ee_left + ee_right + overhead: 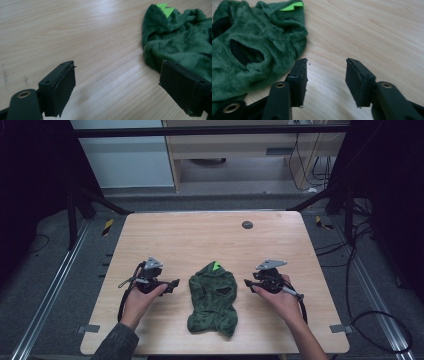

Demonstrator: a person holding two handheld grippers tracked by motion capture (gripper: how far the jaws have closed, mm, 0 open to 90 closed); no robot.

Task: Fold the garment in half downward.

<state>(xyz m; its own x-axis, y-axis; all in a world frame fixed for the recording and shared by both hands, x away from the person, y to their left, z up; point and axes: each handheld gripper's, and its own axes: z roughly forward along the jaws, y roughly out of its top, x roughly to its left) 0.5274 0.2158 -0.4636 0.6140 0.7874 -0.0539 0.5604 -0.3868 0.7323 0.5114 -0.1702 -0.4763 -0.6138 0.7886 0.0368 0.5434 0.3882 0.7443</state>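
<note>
you are holding both grippers low over the bench (165, 232), one on each side of the green fleece garment (213, 297), which is lying crumpled near the middle of the bench toward your edge, its hood end pointing away from you. the left gripper (173, 283) is sitting just beside the garment's left edge with its fingers (61, 85) spread wide and gripping nothing; in the left gripper view bare wood is showing between them and the far finger is standing in front of the fleece hem, though contact cannot be told. the right gripper (247, 282) is mirroring it on the other side, its fingers (300, 76) standing apart, narrower than the left pair, with only bench grain between them and the fleece just beside the near finger. this flanking placement is reading as a setup for taking the cloth from both sides at once, likely to spread or fold it. a bright lime-green tab (292, 6) is sticking out at the hood end; no writing is readable on it, and no brand or label is showing on the garment, the grippers or the bench. a small dark round disc (247, 224) is sitting well apart near the far edge.
</note>
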